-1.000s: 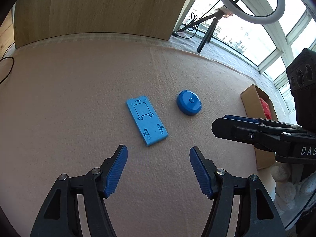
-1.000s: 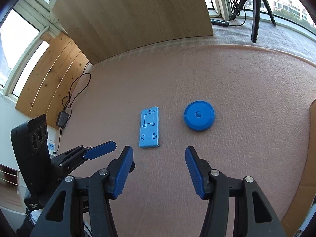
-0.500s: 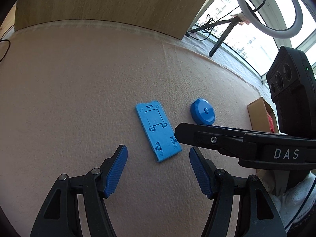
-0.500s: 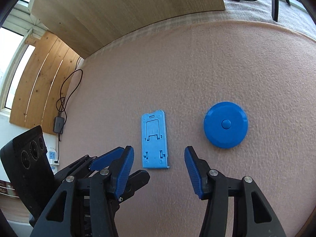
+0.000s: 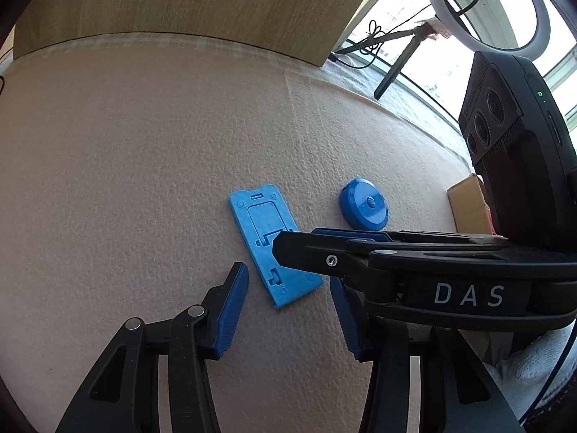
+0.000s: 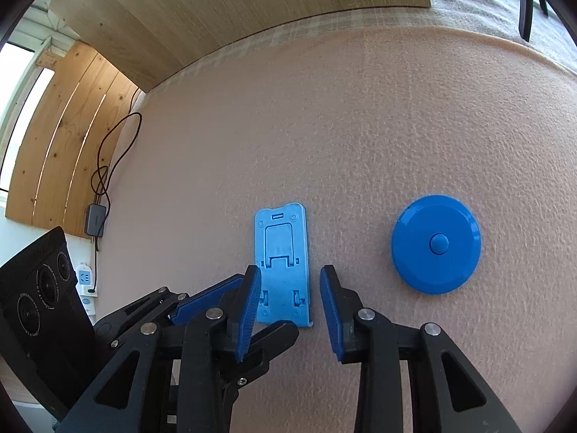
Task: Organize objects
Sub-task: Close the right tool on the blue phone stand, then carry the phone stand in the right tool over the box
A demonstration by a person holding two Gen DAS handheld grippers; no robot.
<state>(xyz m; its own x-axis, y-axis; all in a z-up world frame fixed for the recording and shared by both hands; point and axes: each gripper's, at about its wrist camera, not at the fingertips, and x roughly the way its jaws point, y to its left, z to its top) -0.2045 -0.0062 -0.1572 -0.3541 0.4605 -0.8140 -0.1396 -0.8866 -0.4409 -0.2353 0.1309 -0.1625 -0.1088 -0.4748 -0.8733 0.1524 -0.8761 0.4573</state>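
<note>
A flat light-blue phone stand (image 6: pixel 283 270) lies on the pink felt table (image 6: pixel 360 126). To its right sits a round blue tape measure (image 6: pixel 436 244) with a centre button. My right gripper (image 6: pixel 290 288) is open and low, its two blue pads on either side of the stand's near end. In the left wrist view the stand (image 5: pixel 267 238) lies just ahead of my open left gripper (image 5: pixel 288 288), and the right gripper's black body (image 5: pixel 414 263) crosses over the stand's right side. The tape measure (image 5: pixel 363 205) lies beyond it.
A wooden board (image 6: pixel 234 11) stands at the table's far edge. A cardboard box (image 5: pixel 468 205) sits at the right. A ring light on a tripod (image 5: pixel 487 7) stands by the window. A cable and adapter (image 6: pixel 96 216) hang off the left edge.
Both grippers have moved forward and down toward the phone stand. The right gripper's fingers now flank its near end and have narrowed somewhat. Neither object has moved.
</note>
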